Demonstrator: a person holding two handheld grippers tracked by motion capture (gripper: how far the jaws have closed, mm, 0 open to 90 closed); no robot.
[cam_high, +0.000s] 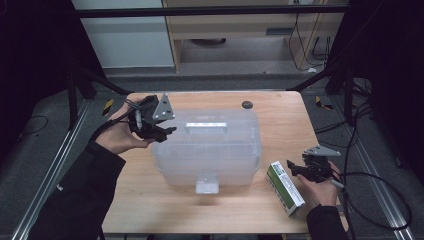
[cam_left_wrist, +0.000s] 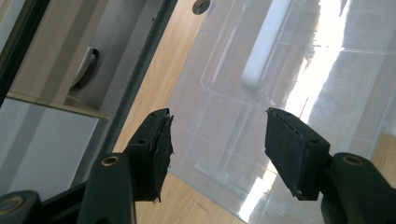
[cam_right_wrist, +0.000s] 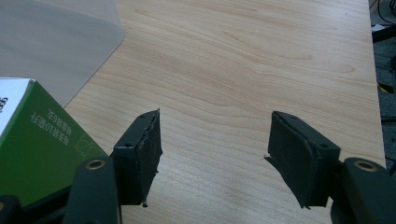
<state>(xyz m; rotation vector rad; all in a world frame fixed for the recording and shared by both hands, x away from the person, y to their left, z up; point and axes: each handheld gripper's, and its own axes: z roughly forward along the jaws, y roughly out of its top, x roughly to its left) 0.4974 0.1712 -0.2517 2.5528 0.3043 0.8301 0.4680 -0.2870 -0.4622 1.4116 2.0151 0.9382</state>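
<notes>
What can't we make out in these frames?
- Bin contents: high view, frosted lid blurs them.
- Box print: high view, too small; right gripper view, cut off by the left edge.
- Dark disc on the table: high view, too small to identify.

A clear plastic storage box (cam_high: 207, 147) is sitting upright near the middle of the wooden table (cam_high: 280, 115), its long sides running parallel to the near edge. Its lid is lying closed, with a pale handle (cam_high: 206, 126) lying flat along the top and a latch (cam_high: 207, 183) hanging on the front wall. A green-and-white carton (cam_high: 284, 187) is lying flat near the near right corner, just beside the box's right end.
</notes>
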